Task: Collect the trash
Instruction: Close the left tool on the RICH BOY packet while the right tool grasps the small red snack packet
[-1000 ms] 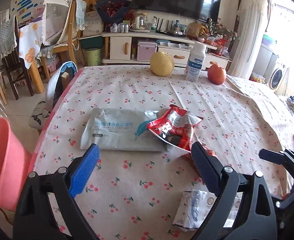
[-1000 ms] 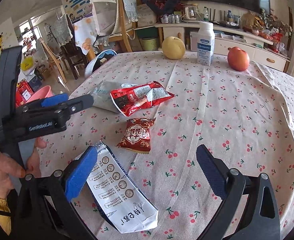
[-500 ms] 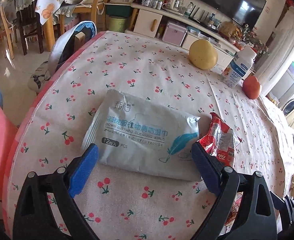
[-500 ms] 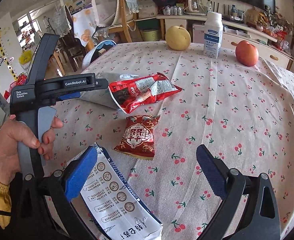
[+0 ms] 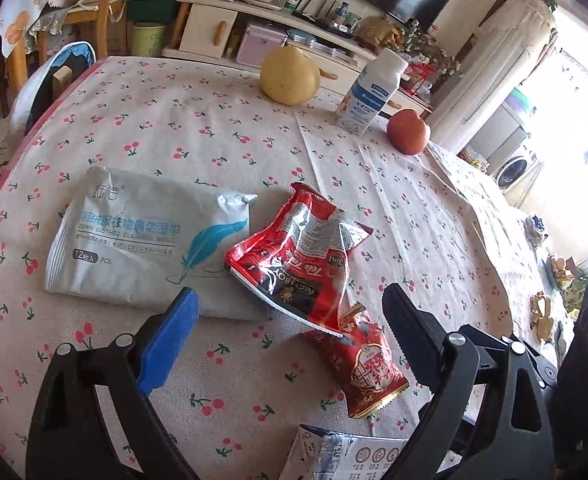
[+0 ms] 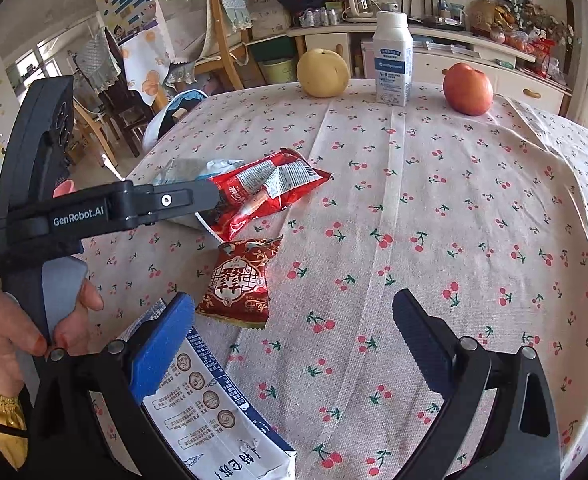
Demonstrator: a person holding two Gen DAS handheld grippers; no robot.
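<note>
On the cherry-print tablecloth (image 5: pixel 198 128) lie a pale wipes packet (image 5: pixel 134 240), a crumpled red coffee wrapper (image 5: pixel 294 256), a small red snack packet (image 5: pixel 361 364) and a white printed bag (image 6: pixel 210 412). My left gripper (image 5: pixel 290 320) is open and empty, hovering just above the red wrapper's near edge. My right gripper (image 6: pixel 294 340) is open and empty, low over the table right of the white bag. In the right wrist view the red wrapper (image 6: pixel 270 188) and snack packet (image 6: pixel 238 284) lie ahead, with the left gripper's body (image 6: pixel 94 212) beside them.
A yellow pear (image 5: pixel 290 80), a white milk bottle (image 5: pixel 369 96) and a red apple (image 5: pixel 408 132) stand at the table's far side. A chair with a blue-white bag (image 5: pixel 54 84) is at the left edge. Small items (image 5: pixel 545 312) lie at the right.
My left gripper has swung right, from over the wipes packet to over the red wrapper. The right gripper has moved slightly forward. Both stay open.
</note>
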